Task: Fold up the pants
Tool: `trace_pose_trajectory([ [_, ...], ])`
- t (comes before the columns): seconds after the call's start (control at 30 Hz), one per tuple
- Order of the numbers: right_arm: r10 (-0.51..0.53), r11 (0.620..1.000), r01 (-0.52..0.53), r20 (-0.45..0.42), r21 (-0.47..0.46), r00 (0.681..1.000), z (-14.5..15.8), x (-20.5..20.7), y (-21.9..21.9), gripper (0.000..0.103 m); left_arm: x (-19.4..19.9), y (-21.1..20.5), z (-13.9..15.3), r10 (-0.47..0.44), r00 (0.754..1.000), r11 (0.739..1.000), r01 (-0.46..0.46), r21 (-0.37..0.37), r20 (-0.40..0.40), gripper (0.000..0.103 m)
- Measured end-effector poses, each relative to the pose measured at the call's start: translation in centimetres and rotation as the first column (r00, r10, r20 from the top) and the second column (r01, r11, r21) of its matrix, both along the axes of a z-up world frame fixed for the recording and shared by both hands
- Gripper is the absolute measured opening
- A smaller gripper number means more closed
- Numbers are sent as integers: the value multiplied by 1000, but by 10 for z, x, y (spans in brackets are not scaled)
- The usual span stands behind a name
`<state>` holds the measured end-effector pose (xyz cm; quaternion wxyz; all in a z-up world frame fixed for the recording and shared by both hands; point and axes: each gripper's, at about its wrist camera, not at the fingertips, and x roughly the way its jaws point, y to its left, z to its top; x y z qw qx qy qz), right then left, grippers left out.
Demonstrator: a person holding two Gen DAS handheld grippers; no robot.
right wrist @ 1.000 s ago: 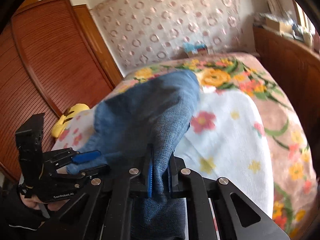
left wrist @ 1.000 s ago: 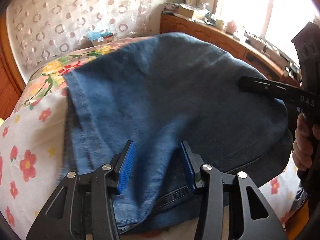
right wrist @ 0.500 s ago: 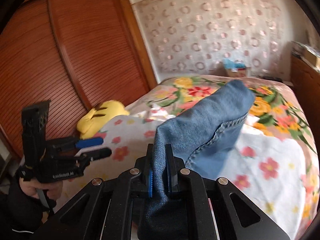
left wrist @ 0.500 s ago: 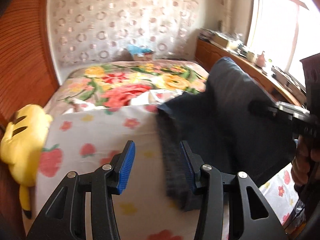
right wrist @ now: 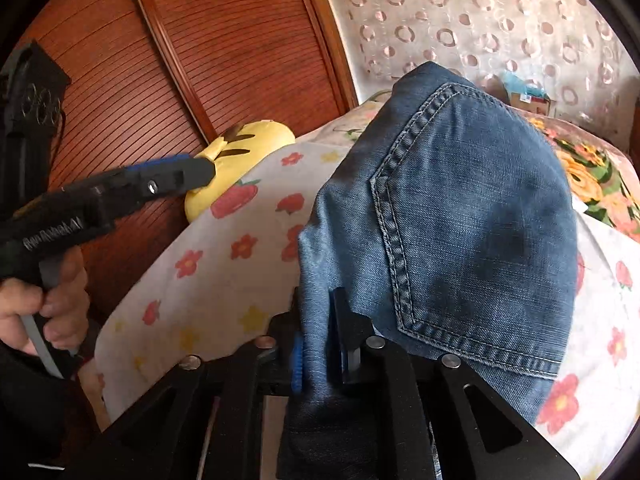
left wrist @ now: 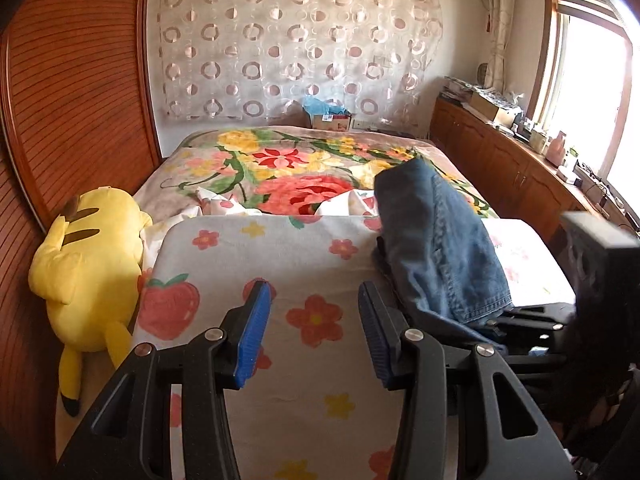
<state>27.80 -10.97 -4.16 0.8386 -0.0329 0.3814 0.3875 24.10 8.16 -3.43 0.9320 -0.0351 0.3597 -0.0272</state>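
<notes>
The blue denim pants (left wrist: 436,240) lie bunched on the right side of the bed, draped over my right gripper, whose black frame (left wrist: 536,314) shows under the hem. In the right wrist view a back pocket of the pants (right wrist: 472,216) faces the camera. My right gripper (right wrist: 320,344) has a fold of denim between its pads; its jaws are opening and the fabric still fills the gap. My left gripper (left wrist: 312,328) hovers open over the flowered sheet (left wrist: 312,400), left of the pants, with nothing between its fingers. A hand holds the left gripper (right wrist: 200,168) at the left.
A yellow plush toy (left wrist: 88,264) lies at the bed's left edge against a wooden slatted wardrobe (left wrist: 72,100). A floral blanket (left wrist: 300,168) covers the far half of the bed. A long wooden cabinet (left wrist: 500,168) with clutter runs under the window on the right.
My left gripper swung left off the pants and now sits over bare sheet. The right gripper carried its fold of denim leftward, so the pants bunched up and a back pocket turned into view.
</notes>
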Motion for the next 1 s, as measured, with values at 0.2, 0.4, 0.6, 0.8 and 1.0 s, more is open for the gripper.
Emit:
trace_pose_trajectory([
  [0.2, -9, 1000, 8, 65, 24, 998, 42, -38, -25, 40, 2, -9, 0, -22, 1000, 1000, 22, 1, 5, 47],
  [0.4, -105, 994, 102, 174, 24, 979, 65, -53, -65, 43, 3, -30, 5, -67, 998, 998, 67, 0, 9, 47],
  [0.6, -182, 981, 190, 140, -46, 973, 32, -35, -73, 43, 5, -64, -6, -145, 989, 989, 146, 2, -30, 47],
  [0.8, -174, 973, 183, 73, -139, 982, -7, -22, -47, 44, 6, -83, -33, -175, 978, 982, 181, 52, -110, 47],
  [1.0, -175, 979, 177, 30, -100, 984, -15, -18, -61, 58, 4, -81, -58, -162, 973, 983, 174, 59, -164, 47],
])
